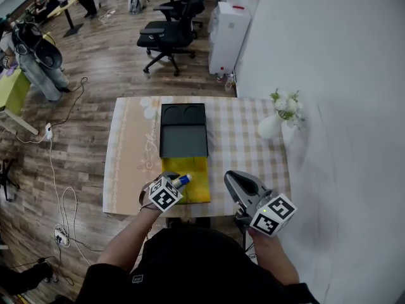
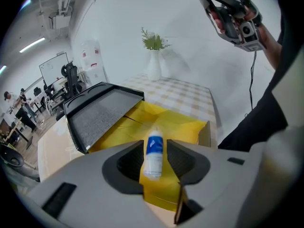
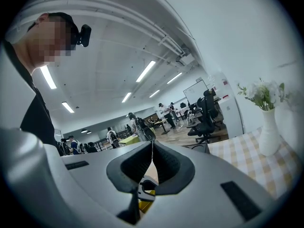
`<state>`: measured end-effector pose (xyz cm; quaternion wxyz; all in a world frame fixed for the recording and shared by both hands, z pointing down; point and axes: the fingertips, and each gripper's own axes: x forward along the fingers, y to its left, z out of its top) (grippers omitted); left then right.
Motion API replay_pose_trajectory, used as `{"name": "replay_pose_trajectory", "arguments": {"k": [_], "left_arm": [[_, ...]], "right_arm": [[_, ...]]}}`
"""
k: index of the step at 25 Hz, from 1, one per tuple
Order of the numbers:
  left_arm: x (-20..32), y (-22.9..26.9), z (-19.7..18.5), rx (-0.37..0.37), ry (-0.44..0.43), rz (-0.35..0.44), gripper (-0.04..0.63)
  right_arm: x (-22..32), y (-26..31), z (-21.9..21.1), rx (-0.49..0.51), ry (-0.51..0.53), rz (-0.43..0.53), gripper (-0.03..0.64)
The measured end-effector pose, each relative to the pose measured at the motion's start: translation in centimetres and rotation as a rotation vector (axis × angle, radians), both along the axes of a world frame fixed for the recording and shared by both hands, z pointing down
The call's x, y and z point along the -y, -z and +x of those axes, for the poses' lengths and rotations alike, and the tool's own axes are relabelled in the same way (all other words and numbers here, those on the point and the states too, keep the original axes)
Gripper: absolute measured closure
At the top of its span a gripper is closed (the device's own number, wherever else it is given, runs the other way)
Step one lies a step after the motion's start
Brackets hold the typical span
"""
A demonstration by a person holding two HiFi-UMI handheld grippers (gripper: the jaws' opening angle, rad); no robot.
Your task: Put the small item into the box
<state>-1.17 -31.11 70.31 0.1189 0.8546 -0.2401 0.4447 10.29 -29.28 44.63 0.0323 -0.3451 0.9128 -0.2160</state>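
Left claw (image 2: 155,145) is closest to the lens: pads apart, small white bottle (image 2: 154,151) with a blue label sitting in the gap, long axis along the claw, far end pointing into the box. Sliver of daylight on the right pad side, left side too close to call. Bottom of the bottle is smeared. My read: released, not clamped.

Risks from here:
- Claw hangs over the 6 o'clock end of the open yellow box (image 1: 197,170), close to the near cardboard wall. If the bottle drops from this spot it could clip that wall and tip out onto the surface (image 1: 247,144). Cause: drop point too near the rim.
- Round body, so it will probably roll on the box floor once down.
- If it's hanging on the left pad, pulling the claw back would drag it out of the box.
- Black lid (image 1: 183,135) lies flat at 12 o'clock of the box, touching its far edge.

Bottle vs claw: between the pads, above the yellow floor, not resting on it as far as I can tell. Inside the box outline, not yet settled.

Right claw (image 3: 152,152) has its pads pressed together with nothing in them, parked at 3 o'clock of the left one, near the surface's 6 o'clock edge.
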Motion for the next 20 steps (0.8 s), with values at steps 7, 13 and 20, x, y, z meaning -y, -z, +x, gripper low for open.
{"name": "replay_pose_trajectory", "arguments": {"k": [7, 13, 20], "left_arm": [[1.6, 2.3, -1.2, -0.054, 0.046, 0.053, 0.440], [2.7, 6.3, -2.4, -0.160, 0.113, 0.107, 0.456], [4.0, 12.4, -3.8, -0.290, 0.202, 0.202, 0.496]], "right_arm": [[0.2, 0.2, -1.4, -0.011, 0.018, 0.009, 0.580], [0.9, 1.1, -2.8, -0.028, 0.047, 0.037, 0.580], [2.1, 2.5, -4.3, -0.048, 0.092, 0.079, 0.580]]}}
